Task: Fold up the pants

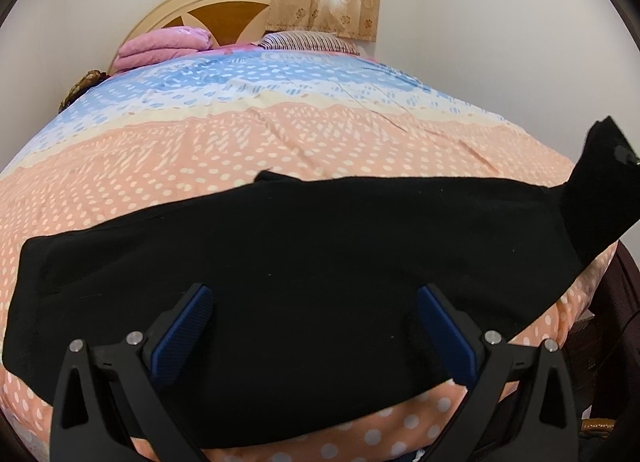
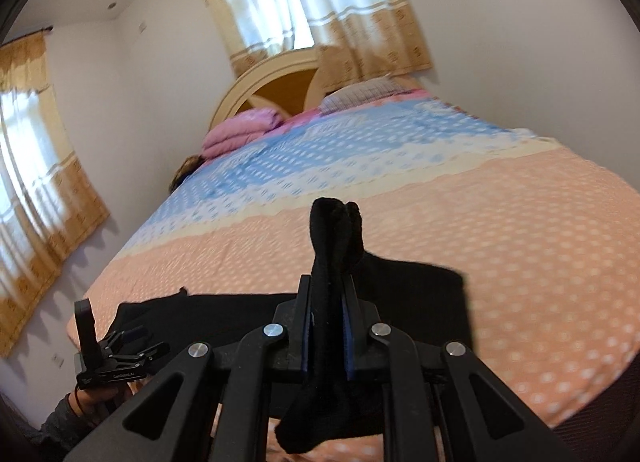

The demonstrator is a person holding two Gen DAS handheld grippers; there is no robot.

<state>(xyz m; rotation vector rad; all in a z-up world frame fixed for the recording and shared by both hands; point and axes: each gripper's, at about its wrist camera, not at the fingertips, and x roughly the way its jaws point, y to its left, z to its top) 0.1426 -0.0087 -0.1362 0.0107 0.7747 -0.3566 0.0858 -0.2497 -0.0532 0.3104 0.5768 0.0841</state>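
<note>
Black pants point(image 1: 300, 254) lie spread across the near end of the bed. My left gripper point(image 1: 314, 298) is open, its blue pads point(image 1: 182, 334) hovering over the middle of the cloth, holding nothing. My right gripper point(image 2: 328, 282) is shut on a bunched end of the pants point(image 2: 334, 238), lifted above the bed; loose cloth hangs below the jaws. In the left wrist view that lifted end point(image 1: 600, 166) rises at the far right. The left gripper also shows in the right wrist view point(image 2: 132, 346) at lower left, over the pants.
The bed has an orange, cream and blue dotted cover point(image 1: 280, 122). A folded pink blanket point(image 1: 160, 48) and a striped pillow point(image 1: 308, 40) lie by the headboard point(image 1: 212, 10). Curtained windows point(image 2: 304, 6) are behind. The bed's edge drops off at right point(image 1: 592, 302).
</note>
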